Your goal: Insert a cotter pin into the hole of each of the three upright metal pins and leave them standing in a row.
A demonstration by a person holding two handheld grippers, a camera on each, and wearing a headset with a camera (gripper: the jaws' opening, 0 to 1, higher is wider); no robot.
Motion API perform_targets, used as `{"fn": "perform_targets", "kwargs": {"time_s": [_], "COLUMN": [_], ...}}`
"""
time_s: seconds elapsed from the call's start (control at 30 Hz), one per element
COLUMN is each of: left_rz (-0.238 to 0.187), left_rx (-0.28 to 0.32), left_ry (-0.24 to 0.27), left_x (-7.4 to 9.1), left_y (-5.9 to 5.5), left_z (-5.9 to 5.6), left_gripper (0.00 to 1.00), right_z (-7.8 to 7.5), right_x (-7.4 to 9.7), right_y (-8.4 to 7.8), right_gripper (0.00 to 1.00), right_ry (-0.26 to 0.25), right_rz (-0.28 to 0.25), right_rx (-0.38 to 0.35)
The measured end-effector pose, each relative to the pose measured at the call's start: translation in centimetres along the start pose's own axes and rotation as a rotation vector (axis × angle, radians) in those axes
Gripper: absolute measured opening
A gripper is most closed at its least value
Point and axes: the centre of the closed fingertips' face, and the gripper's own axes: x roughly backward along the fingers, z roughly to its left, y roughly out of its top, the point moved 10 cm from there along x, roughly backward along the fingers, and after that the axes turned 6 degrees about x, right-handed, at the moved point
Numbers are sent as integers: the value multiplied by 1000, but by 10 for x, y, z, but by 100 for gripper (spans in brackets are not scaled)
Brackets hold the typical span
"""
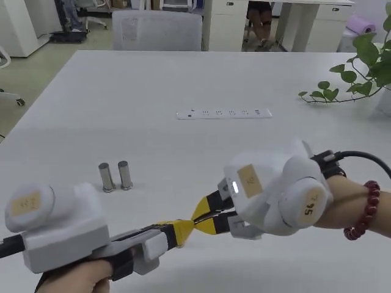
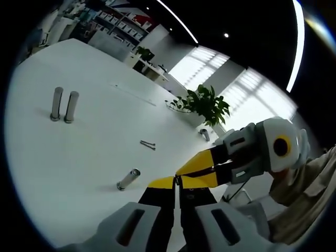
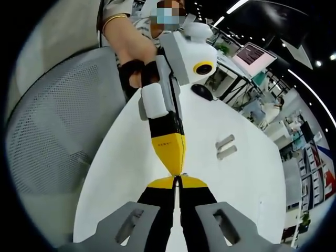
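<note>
Left gripper [image 2: 177,184]: jaws are pressed together, with only a hairline seam between the yellow tips. Nothing can be made out pinched between them.
Right gripper [image 3: 178,182]: jaws are likewise closed down to a thin line. Whether something tiny sits between them cannot be told.
Meeting point: the two grippers' yellow tips touch nose to nose above the near part of the white table [image 1: 183,79]. In the head view the left one comes in from the bottom left and the right one from the right.
Upright metal pins [image 1: 107,177]: two stand side by side, almost touching, beyond the grippers and to their left.
Third metal pin [image 2: 128,179]: lies on its side on the table, near the left gripper's jaws and well apart from the standing pair.
Cotter pin [image 2: 147,145]: lies flat on the table, just beyond the lying pin.
Power strip [image 1: 224,113]: white, lying flat across the table's middle.
Potted plant [image 1: 360,67]: its leaves trail over the far right edge.
Mesh chair [image 3: 52,142]: grey, beside the table's edge.
</note>
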Motion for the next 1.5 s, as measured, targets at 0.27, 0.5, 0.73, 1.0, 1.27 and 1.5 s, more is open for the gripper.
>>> {"fn": "perform_targets", "kwargs": {"time_s": [0.27, 0.5, 0.73, 1.0, 1.27, 1.5], "left_rz": [-13, -9, 17, 57, 113, 161], "left_rx": [-1, -73, -264, -442, -563, -623], "left_ry": [-13, -2, -4, -38, -92, -146], "left_x": [2, 2, 5, 8, 8, 7], "left_y": [3, 4, 4, 1, -2, -5], "left_z": [-1, 2, 2, -1, -5, -8], "left_gripper": [0, 0, 0, 0, 0, 0], "right_z": [-1, -1, -3, 0, 6, 12], "right_x": [-1, -1, 4, 7, 7, 9], "right_y": [-1, -3, -7, -12, -15, -16], "right_gripper": [7, 9, 9, 11, 12, 12], "right_ry": [-17, -14, 14, 102, 156, 225], "right_rz": [-8, -20, -52, -103, -110, -140], "right_rx": [-15, -55, -149, -271, -310, -341]}}
